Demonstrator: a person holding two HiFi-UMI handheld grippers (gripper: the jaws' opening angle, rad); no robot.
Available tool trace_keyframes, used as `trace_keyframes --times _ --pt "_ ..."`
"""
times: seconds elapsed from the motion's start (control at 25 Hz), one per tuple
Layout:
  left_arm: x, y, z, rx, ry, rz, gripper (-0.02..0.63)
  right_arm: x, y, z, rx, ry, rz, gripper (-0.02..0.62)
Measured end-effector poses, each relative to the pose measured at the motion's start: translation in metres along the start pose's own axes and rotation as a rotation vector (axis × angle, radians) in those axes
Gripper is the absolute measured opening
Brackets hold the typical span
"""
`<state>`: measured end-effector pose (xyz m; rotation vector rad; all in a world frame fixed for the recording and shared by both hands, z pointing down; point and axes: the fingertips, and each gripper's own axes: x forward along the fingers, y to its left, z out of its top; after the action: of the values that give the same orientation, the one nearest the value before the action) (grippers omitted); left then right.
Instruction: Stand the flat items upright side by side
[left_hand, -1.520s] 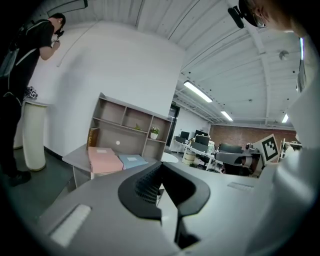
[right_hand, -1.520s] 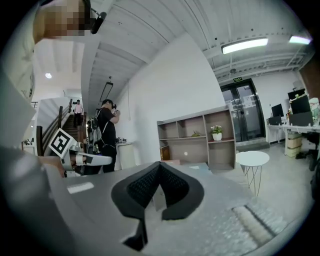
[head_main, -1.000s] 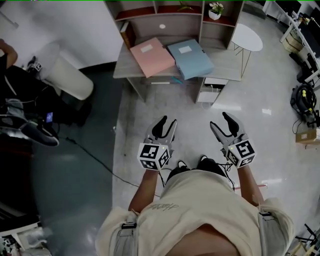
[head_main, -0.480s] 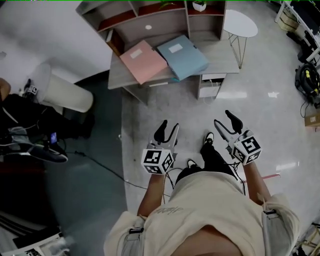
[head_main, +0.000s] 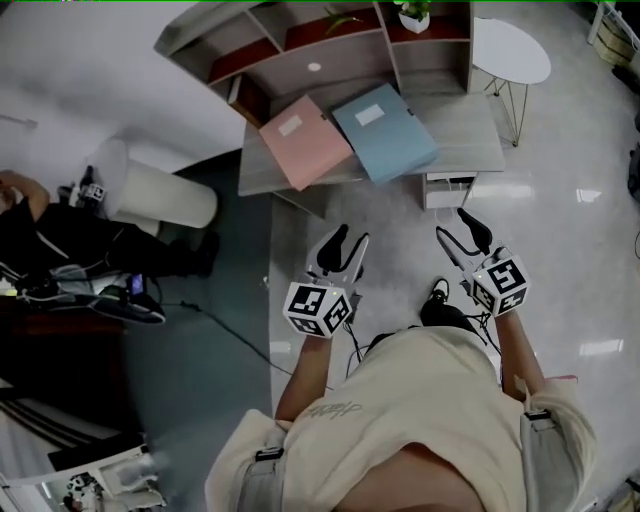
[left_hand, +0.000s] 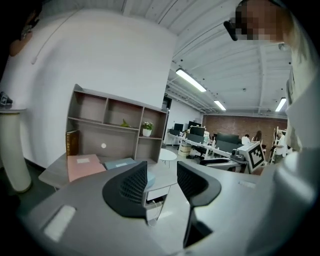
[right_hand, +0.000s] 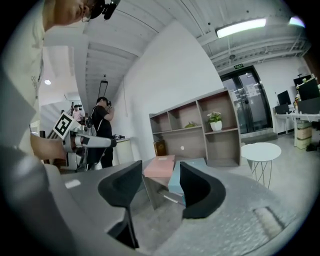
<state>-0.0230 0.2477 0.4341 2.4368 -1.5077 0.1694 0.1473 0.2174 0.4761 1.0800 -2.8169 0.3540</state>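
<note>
Well ahead of the empty left tool (head_main: 345, 245) and right tool (head_main: 460, 232), whose jaws stand apart and have just been narrowing, the pink folder (head_main: 305, 140) and blue folder (head_main: 385, 130) lie flat. This looks like the approach step, and the next move calls for gripping an edge.

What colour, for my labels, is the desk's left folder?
The left folder is pink; head view.

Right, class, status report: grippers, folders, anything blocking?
Left gripper, right gripper open, empty, jaws just easing closed. Pink folder, blue folder flat on desk, side by side. Nothing blocking.
</note>
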Motion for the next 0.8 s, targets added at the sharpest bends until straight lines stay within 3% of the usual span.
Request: trace_keyframes --times 0.16,0.4,0.64,0.8 --pt "0.032 0.007 0.006 0.028 0.016 0.044 0.201 0.031 -0.014 0.008 0.001 0.017 0.098 0.232" --pt "0.062 0.013 -0.002 -0.043 0.058 0.093 0.198 0.054 -0.036 0.013 -0.011 0.030 0.123 0.249" --pt "0.079 0.031 -0.008 -0.009 0.119 0.104 0.190 0.069 -0.065 -0.008 0.044 0.090 0.100 0.249" --pt "0.093 0.048 -0.027 -0.074 0.146 0.066 0.189 0.078 -0.068 -0.018 0.077 0.110 0.063 0.253"
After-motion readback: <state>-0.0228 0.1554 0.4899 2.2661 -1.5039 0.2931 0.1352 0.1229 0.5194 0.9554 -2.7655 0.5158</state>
